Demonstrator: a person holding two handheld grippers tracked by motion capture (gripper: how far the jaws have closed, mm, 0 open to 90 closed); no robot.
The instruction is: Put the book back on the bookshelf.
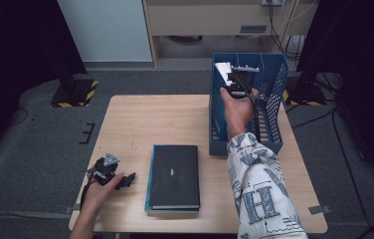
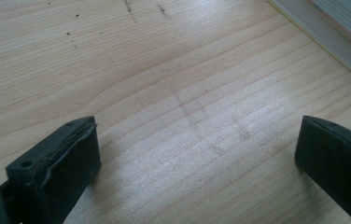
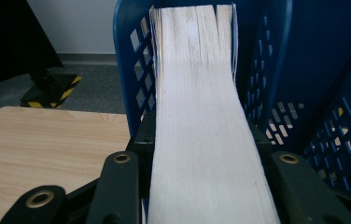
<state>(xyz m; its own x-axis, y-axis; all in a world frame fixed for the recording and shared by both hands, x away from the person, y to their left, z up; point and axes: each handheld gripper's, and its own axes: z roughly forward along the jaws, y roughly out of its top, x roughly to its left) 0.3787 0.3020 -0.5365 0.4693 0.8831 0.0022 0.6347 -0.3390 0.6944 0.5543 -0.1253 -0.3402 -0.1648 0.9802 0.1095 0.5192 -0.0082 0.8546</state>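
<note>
Your right hand-held gripper (image 1: 235, 74) clamps a book (image 3: 201, 130) by its page edge, upright over the blue basket (image 1: 274, 94) (ready to slot in). Left hand-held gripper (image 1: 125, 180) rests wide open, empty, on the desk (image 1: 140, 119), left of the black book (image 1: 174, 177).

Book (image 3: 201, 116) between fingers (image 3: 117, 186), in blue rack (image 3: 131, 70)

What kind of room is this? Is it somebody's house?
Probably not a house: it looks like a lab or studio for recording tasks. Black curtains hang at the sides, stand bases with yellow-black hazard tape sit on grey carpet, and cables trail across the floor beside the wooden table.
</note>
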